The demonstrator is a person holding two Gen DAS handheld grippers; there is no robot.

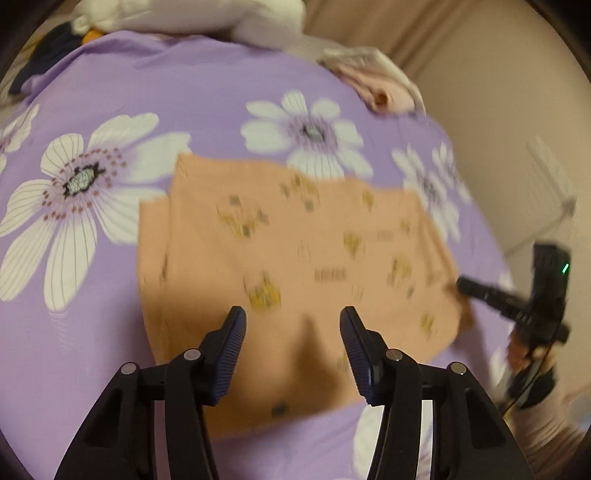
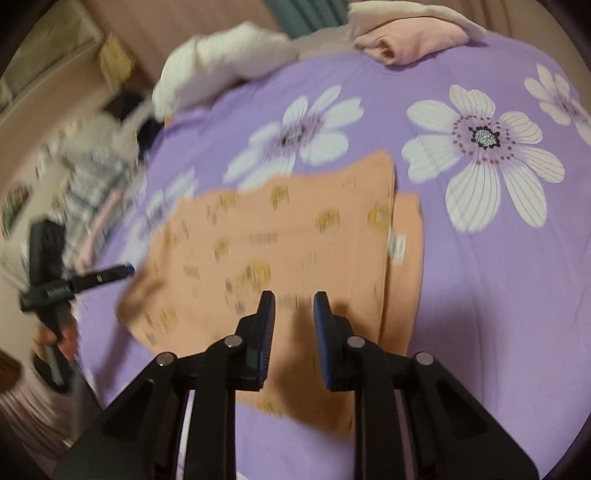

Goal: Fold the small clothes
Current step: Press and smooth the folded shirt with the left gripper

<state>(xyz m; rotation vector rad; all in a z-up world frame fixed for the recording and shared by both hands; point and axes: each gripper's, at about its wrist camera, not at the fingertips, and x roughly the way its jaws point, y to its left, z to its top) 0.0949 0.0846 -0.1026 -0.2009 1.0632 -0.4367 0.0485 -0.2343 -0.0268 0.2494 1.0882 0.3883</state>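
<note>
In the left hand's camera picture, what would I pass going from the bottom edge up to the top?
The left tongs, open and empty → peach printed garment lying on the bed → purple flowered sheet → heap of white and pink clothes at the far edge.

A purple bedsheet [image 1: 207, 92] printed with large white flowers covers the bed. Beige walls [image 1: 461, 55] stand behind it. The light is warm and dim.

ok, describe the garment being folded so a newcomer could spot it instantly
On the purple flowered bedsheet, it is the orange garment lying flat mid-bed, in front of both grippers. Unlike the white and pink clothes heaped at the far edge, it carries small yellow prints.
</note>
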